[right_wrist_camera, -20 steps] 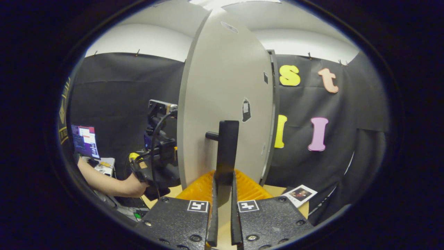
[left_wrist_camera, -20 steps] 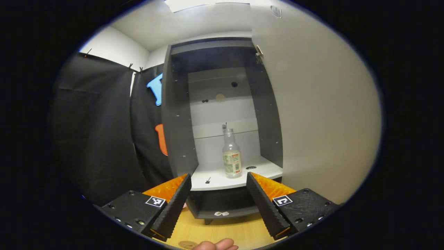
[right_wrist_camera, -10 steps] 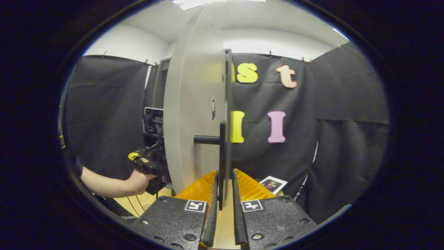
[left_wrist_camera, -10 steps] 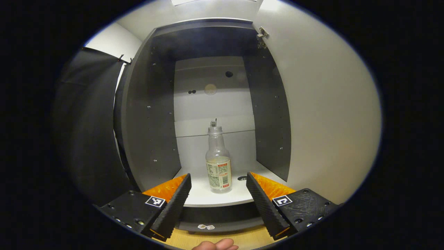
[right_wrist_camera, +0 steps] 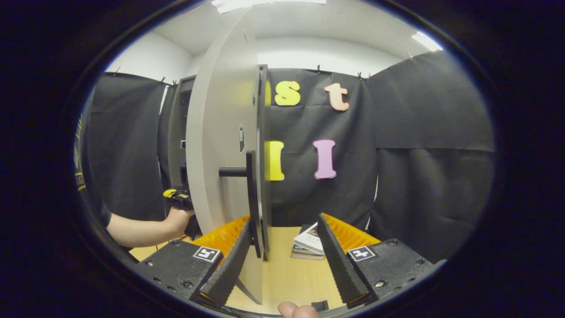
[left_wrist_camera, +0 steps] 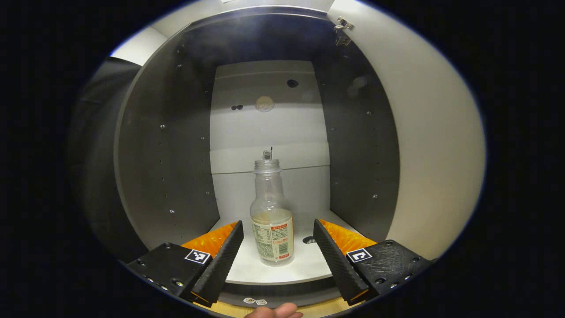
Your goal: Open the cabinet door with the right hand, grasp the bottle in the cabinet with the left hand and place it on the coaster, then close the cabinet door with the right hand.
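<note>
In the left gripper view, the left gripper [left_wrist_camera: 278, 247] stood with its jaws spread wide, holding nothing. Each finger carried a small square black-and-white marker on its housing; these were patterns, not writing. A fingertip [left_wrist_camera: 274, 312] of the person showed at the bottom edge, below the gripper.

Just past the fingertips, and between them in line of sight, the bottle [left_wrist_camera: 271, 216] stood upright and uncapped on the white shelf [left_wrist_camera: 304, 268] of the cabinet [left_wrist_camera: 167, 168]. It was clear, with a pale label wrapped round its lower half; the label bore red and dark print too small to read. The fingers were apart from the bottle, one to each side. Two small stickers [left_wrist_camera: 254, 301] sat on the cabinet's dark front edge under the shelf, too small to make out. Farther in, the white back panel [left_wrist_camera: 269, 128] had a few dark holes and a round pale patch. The open cabinet door [left_wrist_camera: 432, 154] swung away on the right, hinge hardware [left_wrist_camera: 342, 31] at its top.

In the right gripper view, the right gripper [right_wrist_camera: 282, 251] was also parted, with nothing clamped. The door's dark handle [right_wrist_camera: 250, 198] hung just beside its left finger; whether they touched I could not tell. The door [right_wrist_camera: 220, 150] stood edge-on, with a small dark tag on its face, unreadable. Beyond the fingers, a stack of books [right_wrist_camera: 310, 242] lay on the wooden table [right_wrist_camera: 287, 274]. To the left, past the door, a person's forearm [right_wrist_camera: 141, 229] reached toward the cabinet, its hand round a device with a yellow part [right_wrist_camera: 175, 194].
</note>
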The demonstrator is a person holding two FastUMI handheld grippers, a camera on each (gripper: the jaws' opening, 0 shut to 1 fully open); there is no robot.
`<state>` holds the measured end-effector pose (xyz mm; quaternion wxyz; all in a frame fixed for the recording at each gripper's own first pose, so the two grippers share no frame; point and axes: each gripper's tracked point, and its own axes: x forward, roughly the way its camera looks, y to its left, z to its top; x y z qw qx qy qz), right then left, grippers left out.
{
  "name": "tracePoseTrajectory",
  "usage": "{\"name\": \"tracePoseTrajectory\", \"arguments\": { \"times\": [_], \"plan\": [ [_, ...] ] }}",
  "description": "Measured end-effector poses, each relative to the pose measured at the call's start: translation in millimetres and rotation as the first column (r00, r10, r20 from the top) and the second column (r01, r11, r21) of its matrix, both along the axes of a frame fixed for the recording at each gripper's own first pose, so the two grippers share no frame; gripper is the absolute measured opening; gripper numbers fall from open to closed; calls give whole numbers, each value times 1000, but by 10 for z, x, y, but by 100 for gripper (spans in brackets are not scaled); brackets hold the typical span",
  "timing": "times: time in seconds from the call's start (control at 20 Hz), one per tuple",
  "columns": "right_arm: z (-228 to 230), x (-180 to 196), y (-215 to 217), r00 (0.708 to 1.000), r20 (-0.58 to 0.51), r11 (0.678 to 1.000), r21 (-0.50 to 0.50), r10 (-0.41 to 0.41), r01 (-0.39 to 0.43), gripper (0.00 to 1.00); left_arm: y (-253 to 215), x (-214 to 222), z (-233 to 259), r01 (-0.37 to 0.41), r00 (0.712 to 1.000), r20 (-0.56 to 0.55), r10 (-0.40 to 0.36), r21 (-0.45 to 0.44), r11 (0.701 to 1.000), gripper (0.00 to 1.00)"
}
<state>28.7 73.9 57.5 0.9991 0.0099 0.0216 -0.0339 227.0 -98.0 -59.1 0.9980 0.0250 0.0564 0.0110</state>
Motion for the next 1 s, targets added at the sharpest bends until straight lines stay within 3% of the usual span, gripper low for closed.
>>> {"name": "tracePoseTrajectory", "arguments": {
  "times": [0.25, 0.6, 0.65, 0.7, 1.0],
  "plan": [
    [-15, 32, -36, 1000, 3, 1000, 3, -20, 20, 90, 128, 418, -133, -14, 999, -49, 11, -49, 999, 96],
    [-20, 12, -39, 1000, 2, 1000, 9, -29, 29, 90, 100, 728, -280, -23, 997, -80, 20, -36, 999, 99],
    [-16, 18, -33, 1000, 3, 1000, 11, -26, 26, 90, 77, 736, -268, -18, 997, -78, 15, -41, 999, 92],
    [-10, 11, -28, 1000, 2, 1000, 11, -23, 23, 90, 65, 718, -264, -9, 997, -78, 5, -47, 999, 76],
    [-30, 50, -37, 1000, 6, 1000, 25, 0, 0, 90, 129, 561, -110, -10, 998, -55, 8, -48, 999, 75]
  ]
}}
